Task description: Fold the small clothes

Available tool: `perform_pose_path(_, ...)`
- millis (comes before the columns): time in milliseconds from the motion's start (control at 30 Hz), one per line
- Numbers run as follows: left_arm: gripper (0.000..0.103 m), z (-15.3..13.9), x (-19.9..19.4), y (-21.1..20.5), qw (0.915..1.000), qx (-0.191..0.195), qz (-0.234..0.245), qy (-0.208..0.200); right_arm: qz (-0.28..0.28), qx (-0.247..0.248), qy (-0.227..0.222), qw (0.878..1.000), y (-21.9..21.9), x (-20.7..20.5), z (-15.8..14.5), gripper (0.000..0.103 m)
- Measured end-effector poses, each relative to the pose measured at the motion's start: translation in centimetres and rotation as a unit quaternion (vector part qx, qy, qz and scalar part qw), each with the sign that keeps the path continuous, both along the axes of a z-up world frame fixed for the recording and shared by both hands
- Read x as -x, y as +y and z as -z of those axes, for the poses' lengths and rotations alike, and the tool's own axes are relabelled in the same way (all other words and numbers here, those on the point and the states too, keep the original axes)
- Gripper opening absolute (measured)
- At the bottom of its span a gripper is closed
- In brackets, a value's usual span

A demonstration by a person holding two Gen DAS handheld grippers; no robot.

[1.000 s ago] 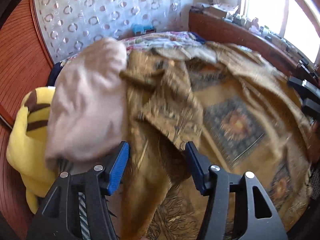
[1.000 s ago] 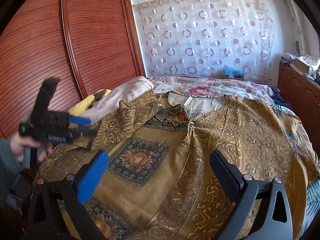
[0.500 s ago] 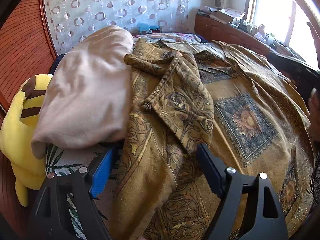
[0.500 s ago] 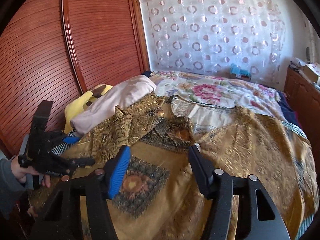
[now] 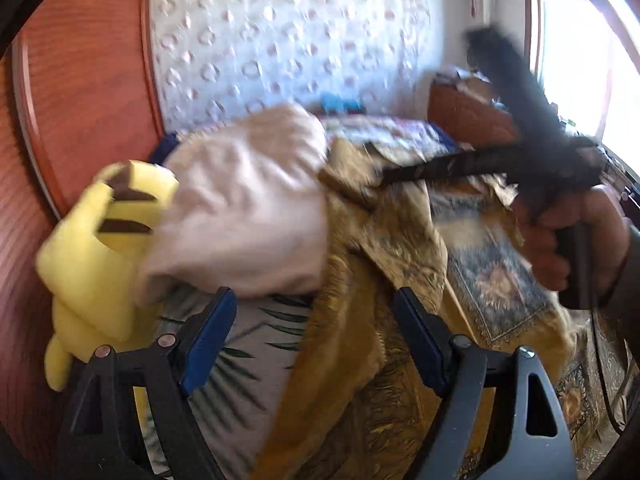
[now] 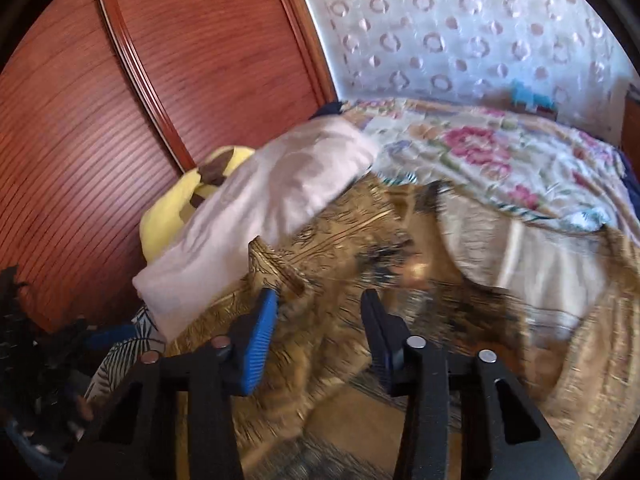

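Note:
A gold patterned shirt lies spread on the bed, with its near sleeve folded over; it fills the middle of the right wrist view. My left gripper is open and empty, low over the shirt's left edge. My right gripper is open and empty, just above the folded sleeve and collar area. In the left wrist view the right gripper reaches in from the right with its tips at the sleeve. Both views are blurred.
A pale pink pillow and a yellow plush toy lie left of the shirt against the red wooden wardrobe. A floral bedspread covers the far bed. A wooden cabinet stands under the window.
My right gripper has swung left and down toward the folded sleeve, its jaws narrower. My left gripper has drawn back and tilted up.

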State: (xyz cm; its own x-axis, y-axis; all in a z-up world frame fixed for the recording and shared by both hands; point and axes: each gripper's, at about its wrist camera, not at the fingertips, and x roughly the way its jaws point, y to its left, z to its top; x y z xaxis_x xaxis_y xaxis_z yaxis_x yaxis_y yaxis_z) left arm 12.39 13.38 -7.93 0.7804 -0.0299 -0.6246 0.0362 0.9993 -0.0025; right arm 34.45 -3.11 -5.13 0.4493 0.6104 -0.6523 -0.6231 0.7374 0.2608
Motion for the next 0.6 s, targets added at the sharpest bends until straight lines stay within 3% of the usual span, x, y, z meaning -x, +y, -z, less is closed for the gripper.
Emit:
perform_pose_path(133, 0.082, -1.7, 1.9, 0.6, 0.9992, 0.009, -0.015, -0.037, -0.012, 0.023, 0.036, 0.999, 1.0, -0.8, 0.8, 0.035)
perform_pose_path(200, 0.082, -2.2, 2.3, 0.5, 0.9989, 0.018, -0.012, -0.042, -0.019, 0.023, 0.044, 0.999, 0.8, -0.7, 0.7, 0.021)
perform_pose_path(300, 0.082, -2.8, 2.2, 0.1, 0.9984, 0.026, -0.015, -0.049, -0.026, 0.020, 0.043, 0.999, 0.1, -0.4, 0.3, 0.010)
perform_pose_path(467, 0.082, -3.1, 2.3, -1.0, 0.9980, 0.026, -0.008, -0.058, 0.000, 0.009, 0.010, 1.000, -4.3, 2.7, -2.3, 0.008)
perform_pose_path(600, 0.082, -2.9, 2.2, -1.8, 0.9977, 0.034, 0.001, -0.059, 0.034, 0.011, -0.013, 0.999, -8.3, 6.3, -2.5, 0.010)
